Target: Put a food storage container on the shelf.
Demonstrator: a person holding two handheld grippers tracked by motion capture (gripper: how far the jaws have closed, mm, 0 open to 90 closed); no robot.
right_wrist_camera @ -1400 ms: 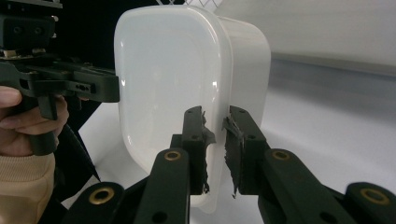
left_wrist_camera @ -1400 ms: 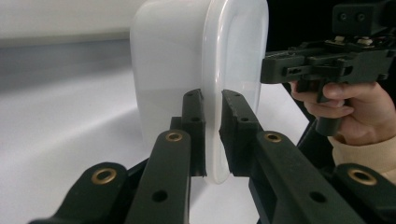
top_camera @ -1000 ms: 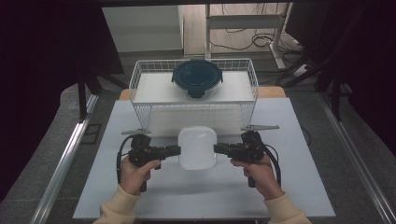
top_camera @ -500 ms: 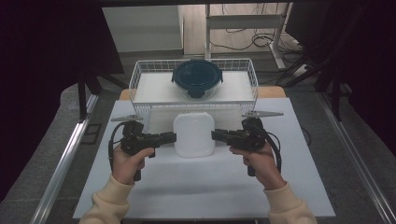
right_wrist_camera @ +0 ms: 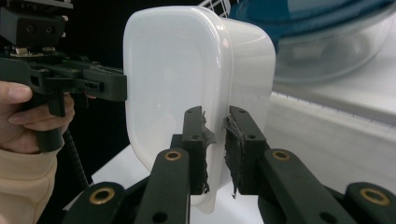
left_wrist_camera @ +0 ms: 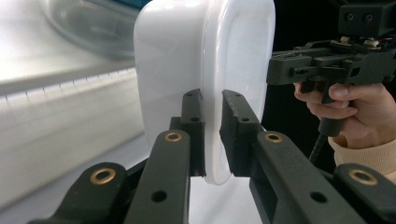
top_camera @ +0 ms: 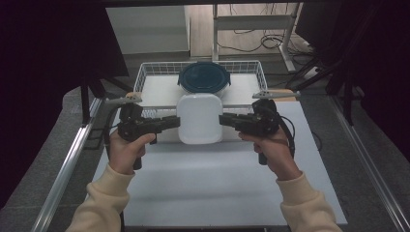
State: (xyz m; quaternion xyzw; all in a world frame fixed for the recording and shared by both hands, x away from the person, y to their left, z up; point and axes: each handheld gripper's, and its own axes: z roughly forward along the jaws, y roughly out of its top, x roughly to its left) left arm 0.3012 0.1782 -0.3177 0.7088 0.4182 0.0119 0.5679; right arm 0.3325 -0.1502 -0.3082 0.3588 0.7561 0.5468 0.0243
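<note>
We see a white plastic tub (top_camera: 199, 119), rounded at its corners and glossy, lidded. It is lifted off the bench, level, its top face up. Both its side rims are pinched, left and right. It sits just before the wire basket (top_camera: 150, 72).

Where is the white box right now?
In the high view, the white box is held up in the middle, between the left gripper and the right gripper, right in front of the wire basket with the blue-lidded bowl.
</note>
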